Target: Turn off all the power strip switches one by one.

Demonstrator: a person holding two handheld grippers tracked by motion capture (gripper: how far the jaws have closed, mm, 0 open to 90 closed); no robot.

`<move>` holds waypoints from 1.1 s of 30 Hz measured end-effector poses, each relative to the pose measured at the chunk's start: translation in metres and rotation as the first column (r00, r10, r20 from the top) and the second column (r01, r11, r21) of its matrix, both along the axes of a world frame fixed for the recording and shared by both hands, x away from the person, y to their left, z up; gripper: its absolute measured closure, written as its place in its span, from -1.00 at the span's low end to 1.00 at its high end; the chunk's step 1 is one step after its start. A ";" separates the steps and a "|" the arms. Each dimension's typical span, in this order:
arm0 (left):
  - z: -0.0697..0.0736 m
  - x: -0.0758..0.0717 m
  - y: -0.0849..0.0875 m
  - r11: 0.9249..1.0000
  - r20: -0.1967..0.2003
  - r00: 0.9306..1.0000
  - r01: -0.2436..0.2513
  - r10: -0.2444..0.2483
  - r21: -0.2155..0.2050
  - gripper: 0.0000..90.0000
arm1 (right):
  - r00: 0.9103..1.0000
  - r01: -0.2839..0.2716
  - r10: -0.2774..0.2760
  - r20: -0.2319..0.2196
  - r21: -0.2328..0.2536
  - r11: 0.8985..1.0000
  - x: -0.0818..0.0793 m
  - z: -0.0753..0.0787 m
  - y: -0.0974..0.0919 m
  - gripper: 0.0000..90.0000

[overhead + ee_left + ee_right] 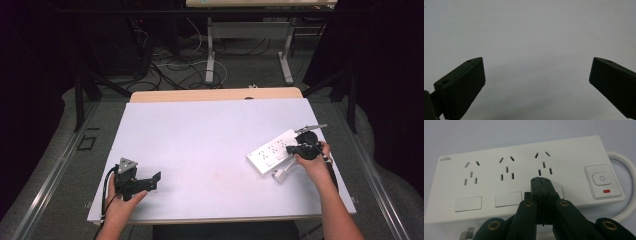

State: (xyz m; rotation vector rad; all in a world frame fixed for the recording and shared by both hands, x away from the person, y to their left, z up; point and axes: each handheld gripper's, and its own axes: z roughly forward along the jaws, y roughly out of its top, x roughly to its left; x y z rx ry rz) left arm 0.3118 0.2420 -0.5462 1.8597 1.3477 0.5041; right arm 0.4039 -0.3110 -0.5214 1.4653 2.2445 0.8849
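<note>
A white power strip lies on the right side of the white table. In the right gripper view the power strip shows three socket groups, a power button and a red light. My right gripper is shut, its tips pressed together just above the strip's face near the third socket, with nothing between them. In the high view the right gripper sits over the strip's right end. My left gripper rests near the table's front left, and its jaws stand wide open over bare table.
The strip's white cable loops off its right end, and its plug lies on the table beside my right hand. Beyond the far edge are desk legs and loose cables on the floor.
</note>
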 end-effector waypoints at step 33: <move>0.000 0.000 0.001 1.000 -0.003 1.000 0.006 -0.006 0.008 -0.99 | 1.000 0.002 -0.002 0.012 0.009 1.000 -0.002 -0.001 0.004 1.00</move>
